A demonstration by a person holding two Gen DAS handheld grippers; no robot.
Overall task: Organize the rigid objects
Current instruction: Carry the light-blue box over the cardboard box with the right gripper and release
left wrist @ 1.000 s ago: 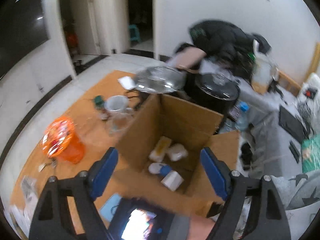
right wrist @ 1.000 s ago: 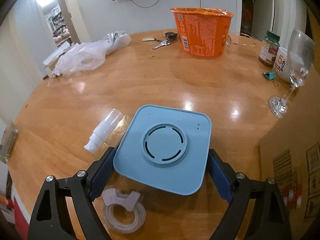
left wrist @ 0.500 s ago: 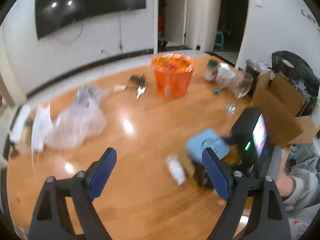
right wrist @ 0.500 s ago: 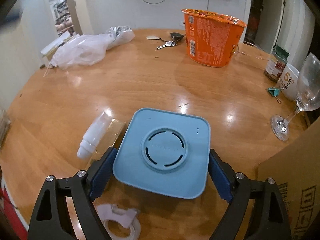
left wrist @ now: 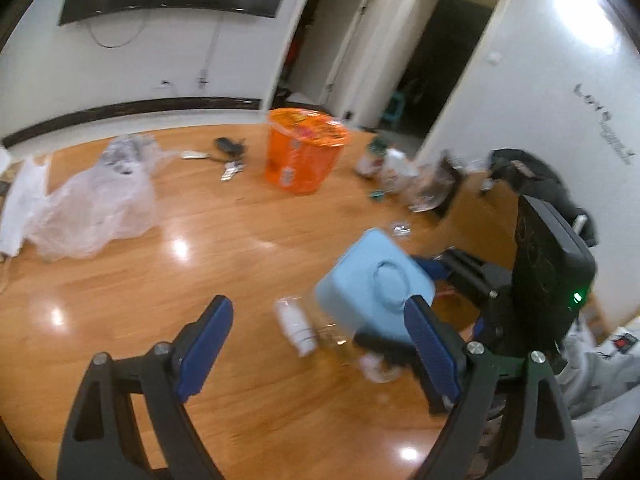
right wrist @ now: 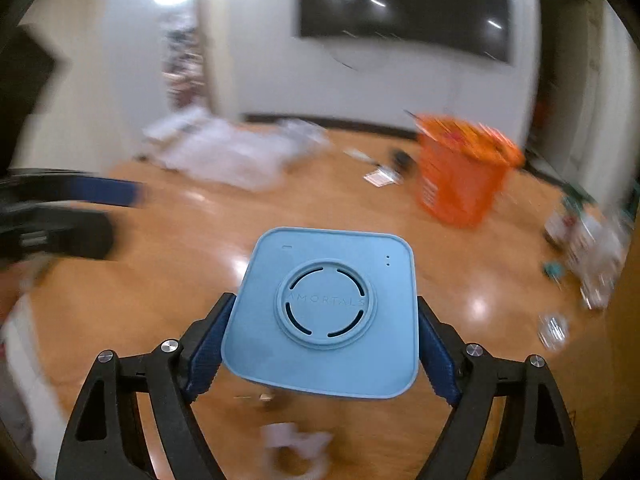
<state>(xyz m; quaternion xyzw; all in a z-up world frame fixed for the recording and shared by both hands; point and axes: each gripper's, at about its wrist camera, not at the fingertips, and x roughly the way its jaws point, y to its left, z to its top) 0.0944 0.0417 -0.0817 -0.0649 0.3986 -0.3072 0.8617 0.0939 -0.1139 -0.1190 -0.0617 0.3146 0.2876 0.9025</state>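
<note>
Right claw (right wrist: pixel 320 344): I have it clamped on the light-blue square device (right wrist: pixel 326 312), lifted above the counter (right wrist: pixel 160 300).
Left claw (left wrist: pixel 316 344): mine hangs open, empty; white bottle (left wrist: pixel 296 326) between its fingers.

Right hand-held gripper (right wrist: pixel 320 356) clamped on something, raised above table, left hand-held gripper (left wrist: pixel 316 344) spread wide, empty

Your right gripper (right wrist: pixel 320 344) clamps the blue square device (right wrist: pixel 326 308) by its two sides, lifted above the wooden table (right wrist: pixel 200 264); the orange cup (right wrist: pixel 460 176) stands beyond it, to its right.
</note>
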